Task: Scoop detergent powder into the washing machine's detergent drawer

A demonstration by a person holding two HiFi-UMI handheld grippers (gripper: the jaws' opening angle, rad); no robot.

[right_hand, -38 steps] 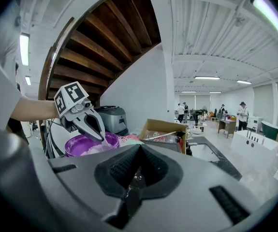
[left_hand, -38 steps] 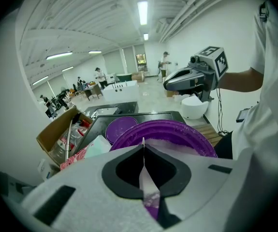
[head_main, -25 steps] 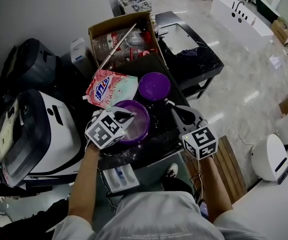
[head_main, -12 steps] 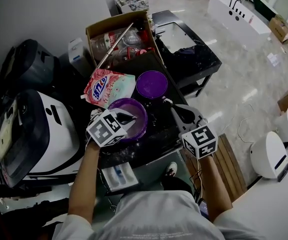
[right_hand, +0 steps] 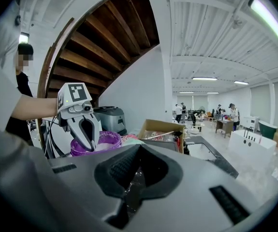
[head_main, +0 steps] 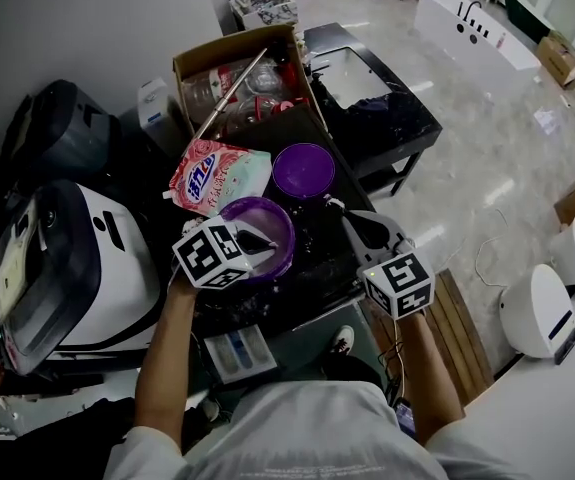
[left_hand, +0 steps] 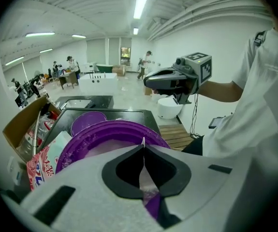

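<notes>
Your L gripper (head_main: 264, 239): jaws pinch scoop (left_hand: 147, 182) over bowl (head_main: 289, 230). Drawer (head_main: 237, 353) lies toward you, nearest L. R gripper (head_main: 345, 215): jaws closed, empty.

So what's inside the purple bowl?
White powder, in the purple bowl. The left claw dips into it, shut on a thin purple handle; whatever is at the handle's end is covered.

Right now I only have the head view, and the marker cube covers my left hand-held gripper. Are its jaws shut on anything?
Observer: Yes, the left hand-held gripper is shut on a thin pale strip; what it is, I cannot tell.
Operator: Where do the tips point?
Observer: The right gripper view shows them pointing down into the purple tub.
Operator: And the right one?
Observer: The right hand-held gripper has its jaws together, nothing visibly held.
</notes>
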